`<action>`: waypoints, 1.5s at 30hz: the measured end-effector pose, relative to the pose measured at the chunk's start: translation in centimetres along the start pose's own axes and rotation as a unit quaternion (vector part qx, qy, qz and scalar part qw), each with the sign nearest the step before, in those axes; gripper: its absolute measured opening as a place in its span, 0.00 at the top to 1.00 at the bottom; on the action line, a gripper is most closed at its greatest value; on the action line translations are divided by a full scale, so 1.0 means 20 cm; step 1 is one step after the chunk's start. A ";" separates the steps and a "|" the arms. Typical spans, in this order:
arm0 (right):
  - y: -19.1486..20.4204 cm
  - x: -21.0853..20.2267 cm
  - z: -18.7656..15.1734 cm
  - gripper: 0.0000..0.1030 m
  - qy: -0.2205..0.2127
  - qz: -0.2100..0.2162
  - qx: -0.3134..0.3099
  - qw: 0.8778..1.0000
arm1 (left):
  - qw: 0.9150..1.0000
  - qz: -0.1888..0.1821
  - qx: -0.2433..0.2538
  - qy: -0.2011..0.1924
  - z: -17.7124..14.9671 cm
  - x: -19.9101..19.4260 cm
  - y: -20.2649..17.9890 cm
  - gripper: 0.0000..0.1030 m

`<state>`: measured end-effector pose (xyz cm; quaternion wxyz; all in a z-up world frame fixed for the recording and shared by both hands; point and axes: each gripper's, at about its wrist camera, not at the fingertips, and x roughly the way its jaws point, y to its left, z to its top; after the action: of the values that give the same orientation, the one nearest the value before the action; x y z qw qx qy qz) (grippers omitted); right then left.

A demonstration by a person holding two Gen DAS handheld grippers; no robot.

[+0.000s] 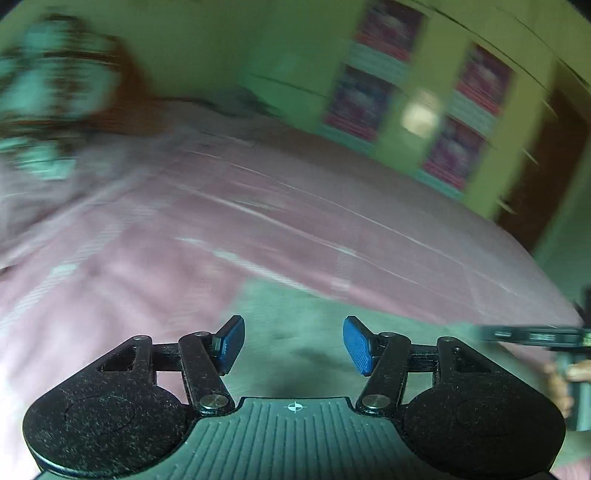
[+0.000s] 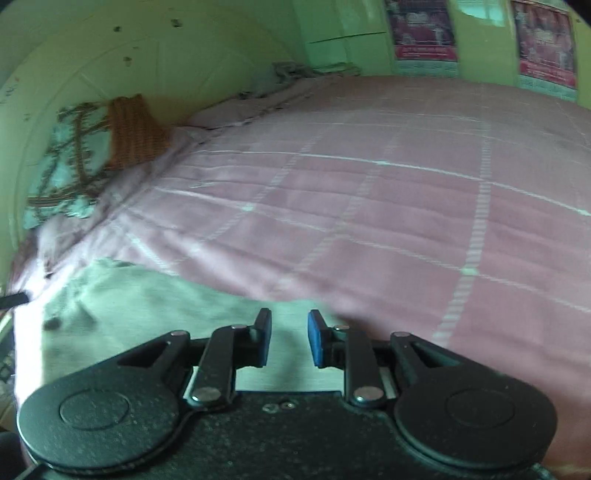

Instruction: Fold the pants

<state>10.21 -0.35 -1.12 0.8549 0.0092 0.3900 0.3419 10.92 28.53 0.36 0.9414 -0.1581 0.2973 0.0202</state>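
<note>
Pants [image 2: 155, 306] lie pale grey-green at the near edge of my pink checked bed [image 2: 369, 206]. Left tool [image 1: 293, 345] hangs above them, blue pads apart, empty; right tool [image 2: 290, 338] narrowly apart, gripping nothing.

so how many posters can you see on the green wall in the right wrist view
2. One poster hangs on the green wall beyond the far edge of the bed; the second poster hangs to its right, near the picture's edge. More may be out of frame.
</note>
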 end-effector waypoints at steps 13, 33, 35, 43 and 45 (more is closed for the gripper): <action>0.19 0.15 0.04 0.74 -0.005 -0.038 0.007 0.999 | 0.991 0.013 0.123 0.052 -0.04 0.26 -0.39 0.27; -0.80 -0.77 -0.39 0.62 -0.022 -0.219 0.209 0.953 | 0.983 0.004 0.154 0.104 -0.36 0.11 -0.59 0.23; -0.88 -1.04 -0.44 0.58 -0.075 -0.255 0.215 0.940 | 0.984 -0.007 0.149 0.093 -0.38 0.05 -0.60 0.23; -1.35 -1.97 -0.99 0.57 -0.195 -0.265 0.429 0.841 | 0.987 -0.013 0.129 0.095 -0.47 0.00 -0.71 0.11; -1.40 -2.05 -1.15 0.57 -0.205 -0.259 0.475 0.816 | 0.987 -0.007 0.133 0.094 -0.49 0.02 -0.74 0.09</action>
<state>-8.03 -51.76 2.02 0.8616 0.3823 0.3080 -0.1291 7.80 11.54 -3.15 0.9219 -0.0352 0.3837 -0.0414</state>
